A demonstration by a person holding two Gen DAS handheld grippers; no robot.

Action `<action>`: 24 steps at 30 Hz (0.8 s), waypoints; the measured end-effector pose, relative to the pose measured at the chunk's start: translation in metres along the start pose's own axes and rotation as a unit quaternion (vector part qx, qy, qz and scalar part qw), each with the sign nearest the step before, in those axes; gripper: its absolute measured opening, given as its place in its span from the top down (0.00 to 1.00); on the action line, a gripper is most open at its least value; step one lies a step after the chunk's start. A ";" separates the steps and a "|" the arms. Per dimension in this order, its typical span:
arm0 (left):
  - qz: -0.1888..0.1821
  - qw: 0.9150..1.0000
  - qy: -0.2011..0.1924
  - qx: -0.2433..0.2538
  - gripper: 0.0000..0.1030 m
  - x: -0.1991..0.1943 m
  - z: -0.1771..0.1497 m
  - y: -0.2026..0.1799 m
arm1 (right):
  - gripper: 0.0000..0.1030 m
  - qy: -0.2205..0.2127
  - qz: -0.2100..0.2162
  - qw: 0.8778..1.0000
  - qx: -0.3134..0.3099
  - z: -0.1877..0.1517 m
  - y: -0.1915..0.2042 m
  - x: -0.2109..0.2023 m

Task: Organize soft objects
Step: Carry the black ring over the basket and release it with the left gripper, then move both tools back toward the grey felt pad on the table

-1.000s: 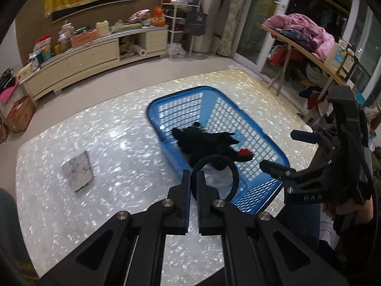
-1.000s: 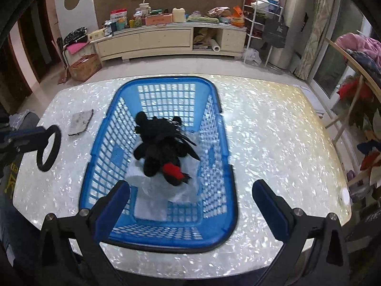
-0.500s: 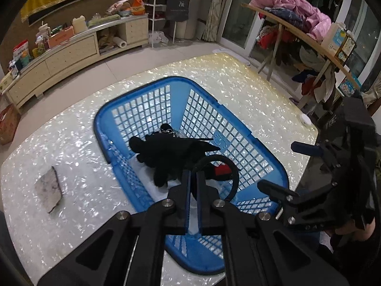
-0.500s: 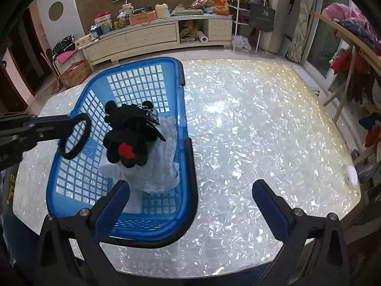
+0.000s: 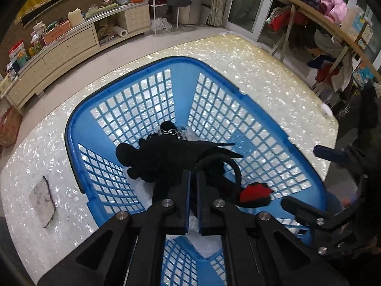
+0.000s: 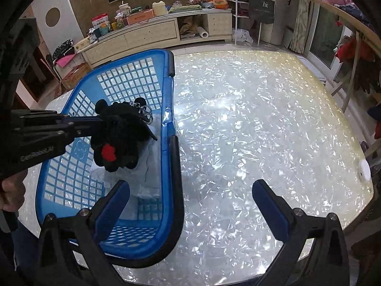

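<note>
- A black hair tie (image 5: 232,166) is pinched in the clenched left gripper (image 5: 193,178) over the blue laundry basket (image 5: 73,119).
- A black plush toy (image 6: 119,128) is seen lying inside.
- The right gripper (image 6: 190,197) is held released above the table (image 6: 250,119).

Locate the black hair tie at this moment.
The black hair tie is pinched in the left tool, over the blue basket just above the black plush toy, at centre in the left wrist view.

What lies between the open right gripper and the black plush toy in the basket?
In the right wrist view, white cloth inside the blue basket lies between the right gripper and black plush toy.
</note>
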State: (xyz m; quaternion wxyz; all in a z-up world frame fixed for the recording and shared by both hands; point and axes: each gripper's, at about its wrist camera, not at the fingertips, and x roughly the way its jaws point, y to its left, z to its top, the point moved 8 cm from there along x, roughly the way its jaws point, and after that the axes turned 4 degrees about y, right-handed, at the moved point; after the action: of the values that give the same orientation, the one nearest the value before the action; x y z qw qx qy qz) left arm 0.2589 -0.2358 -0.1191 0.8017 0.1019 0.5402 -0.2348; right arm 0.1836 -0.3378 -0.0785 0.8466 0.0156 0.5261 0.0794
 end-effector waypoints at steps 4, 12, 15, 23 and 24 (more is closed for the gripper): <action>0.003 1.000 -0.001 0.006 0.94 0.000 -0.001 -0.001 | 0.00 0.002 0.001 1.000 0.001 -0.002 0.000 0.000; 0.029 0.999 -0.027 0.014 0.36 -0.017 0.001 0.007 | 0.00 -0.002 0.005 1.000 0.005 -0.004 0.000 -0.007; 0.035 0.998 -0.039 0.019 0.36 -0.030 -0.001 0.007 | 0.00 -0.005 0.003 1.000 0.005 -0.004 0.004 -0.012; 0.033 0.995 -0.090 -0.030 0.24 -0.079 -0.017 0.022 | 0.00 -0.020 0.003 1.000 -0.006 -0.003 0.023 -0.032; 0.029 0.994 -0.093 -0.038 0.19 -0.082 -0.019 0.023 | 0.00 -0.022 0.003 1.000 -0.010 -0.003 0.027 -0.036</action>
State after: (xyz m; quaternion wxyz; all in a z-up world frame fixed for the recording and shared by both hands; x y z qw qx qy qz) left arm 0.2296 -0.1865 -0.0534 0.8583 0.0643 0.4685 -0.1993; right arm 0.1626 -0.3163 -0.0450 0.8579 0.0105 0.5063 0.0869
